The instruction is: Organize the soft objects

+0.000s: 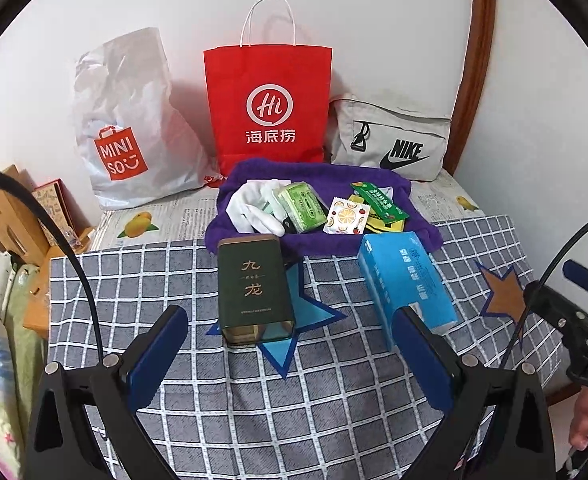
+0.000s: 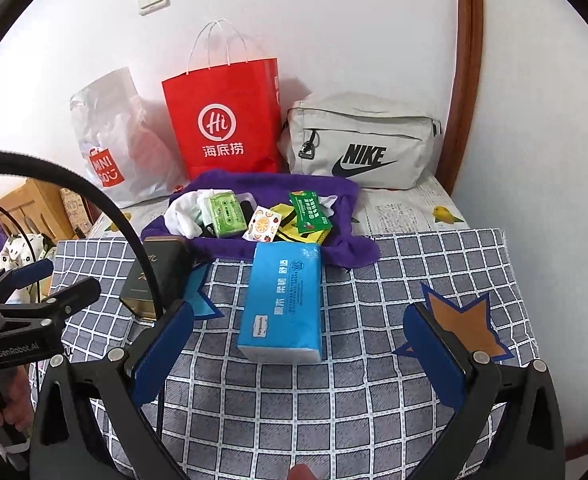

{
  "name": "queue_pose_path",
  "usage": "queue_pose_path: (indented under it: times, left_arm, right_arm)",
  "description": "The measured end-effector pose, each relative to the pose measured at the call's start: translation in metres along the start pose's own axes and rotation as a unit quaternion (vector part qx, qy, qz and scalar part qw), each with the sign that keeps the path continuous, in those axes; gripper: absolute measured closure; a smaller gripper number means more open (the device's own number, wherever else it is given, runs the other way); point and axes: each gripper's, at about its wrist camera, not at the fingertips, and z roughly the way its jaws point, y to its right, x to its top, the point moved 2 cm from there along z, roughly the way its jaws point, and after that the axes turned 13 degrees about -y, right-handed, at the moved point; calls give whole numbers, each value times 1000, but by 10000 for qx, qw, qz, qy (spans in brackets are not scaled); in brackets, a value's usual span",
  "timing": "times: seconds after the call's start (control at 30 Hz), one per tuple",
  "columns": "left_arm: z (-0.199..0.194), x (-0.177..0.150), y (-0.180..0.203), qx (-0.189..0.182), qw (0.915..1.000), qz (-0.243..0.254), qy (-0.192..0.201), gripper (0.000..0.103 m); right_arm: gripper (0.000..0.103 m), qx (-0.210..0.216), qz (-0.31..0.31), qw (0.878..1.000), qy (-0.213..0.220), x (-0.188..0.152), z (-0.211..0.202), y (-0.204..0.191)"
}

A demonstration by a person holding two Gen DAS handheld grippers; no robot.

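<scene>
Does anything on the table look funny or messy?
A little. The green tin lies on its side, and the blue tissue pack lies crooked. The purple towel is bunched up under a jumble of small packets.

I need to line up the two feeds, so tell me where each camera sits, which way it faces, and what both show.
Left wrist: on the left tool, open, facing the wall over the dark green tin; the right tool and a hand show at the right edge.
Right wrist: on the right tool, open, over the blue tissue pack; the left tool shows at left.
Shared: purple towel, red paper bag, Nike bag, checked cloth.
</scene>
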Motion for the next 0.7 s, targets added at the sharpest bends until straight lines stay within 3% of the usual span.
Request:
queue_pose_path:
  times: [0.7]
  left_arm:
    - [-6,-6,-3,109,9999,22,-21,0]
  right_arm:
    - [0,32,-90,9999,39,-4,-10,-13]
